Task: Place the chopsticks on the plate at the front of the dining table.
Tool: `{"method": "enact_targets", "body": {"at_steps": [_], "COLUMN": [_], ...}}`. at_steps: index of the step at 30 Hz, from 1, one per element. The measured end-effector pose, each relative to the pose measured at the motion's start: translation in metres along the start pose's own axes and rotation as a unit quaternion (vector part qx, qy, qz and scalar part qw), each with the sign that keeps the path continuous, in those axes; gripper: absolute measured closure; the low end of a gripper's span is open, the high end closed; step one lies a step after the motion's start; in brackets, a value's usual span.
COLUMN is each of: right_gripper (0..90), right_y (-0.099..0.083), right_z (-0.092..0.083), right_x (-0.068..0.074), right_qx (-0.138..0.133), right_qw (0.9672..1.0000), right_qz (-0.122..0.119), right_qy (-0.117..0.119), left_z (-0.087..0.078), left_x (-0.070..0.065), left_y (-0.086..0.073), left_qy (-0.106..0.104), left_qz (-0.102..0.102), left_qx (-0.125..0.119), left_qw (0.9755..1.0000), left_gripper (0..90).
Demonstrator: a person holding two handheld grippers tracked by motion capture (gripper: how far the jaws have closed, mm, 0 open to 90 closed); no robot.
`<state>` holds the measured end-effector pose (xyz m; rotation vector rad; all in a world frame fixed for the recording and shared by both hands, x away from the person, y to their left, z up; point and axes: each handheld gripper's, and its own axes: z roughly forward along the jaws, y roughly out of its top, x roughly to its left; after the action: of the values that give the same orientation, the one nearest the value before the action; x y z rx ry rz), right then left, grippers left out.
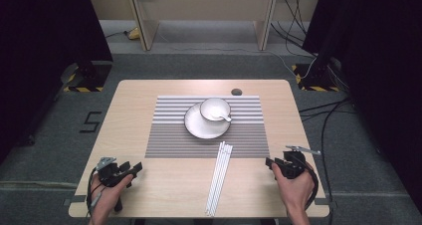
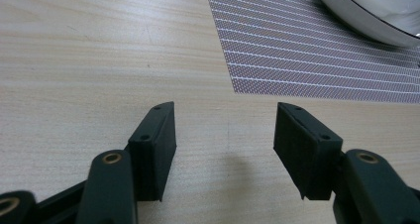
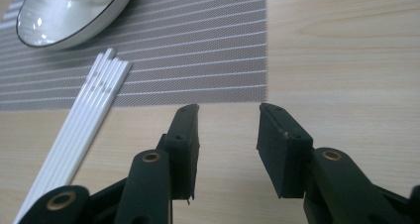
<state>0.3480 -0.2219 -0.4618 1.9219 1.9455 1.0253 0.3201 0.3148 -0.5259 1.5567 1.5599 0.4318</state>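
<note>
Near table edge: left gripper and right gripper, jaws wide, holding nothing; white chopsticks between, untouched.

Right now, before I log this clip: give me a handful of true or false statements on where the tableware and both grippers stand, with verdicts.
1. The bowl sits on the plate. True.
2. The white chopsticks lie inside the bowl. False: they lie on the table, their far tips on the striped placemat; the bowl holds a spoon.
3. The right gripper is open with nothing between its jaws. True.
4. The left gripper is clamped on the plate. False: it is open above bare wood, with the plate farther off.
5. The plate rests on the bare table beside the placemat. False: it rests on the placemat.
</note>
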Motion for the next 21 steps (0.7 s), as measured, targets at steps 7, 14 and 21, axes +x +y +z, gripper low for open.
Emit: {"method": "enact_targets", "body": {"at_steps": [7, 14, 21], "right_gripper": [62.7, 64.0, 67.0], "right_y": [0.016, 0.028, 0.031], "right_z": [0.023, 0.047, 0.068], "right_x": [0.036, 0.064, 0.088], "right_qx": [0.048, 0.082, 0.112], "right_qw": [0.9987, 0.996, 0.9924], "right_qz": [-0.019, -0.036, -0.051], "right_qy": [0.007, 0.002, -0.005], "left_z": [0.0, 0.0, 0.0], "left_x": [0.001, 0.001, 0.001], "left_y": [0.0, 0.0, 0.0], "left_qy": [-0.002, -0.003, -0.003], "left_qz": [-0.002, -0.003, -0.004], "left_qx": [-0.001, -0.001, -0.001], "left_qw": [1.0, 1.0, 1.0], "left_gripper": [41.2, 41.2, 41.1]}}
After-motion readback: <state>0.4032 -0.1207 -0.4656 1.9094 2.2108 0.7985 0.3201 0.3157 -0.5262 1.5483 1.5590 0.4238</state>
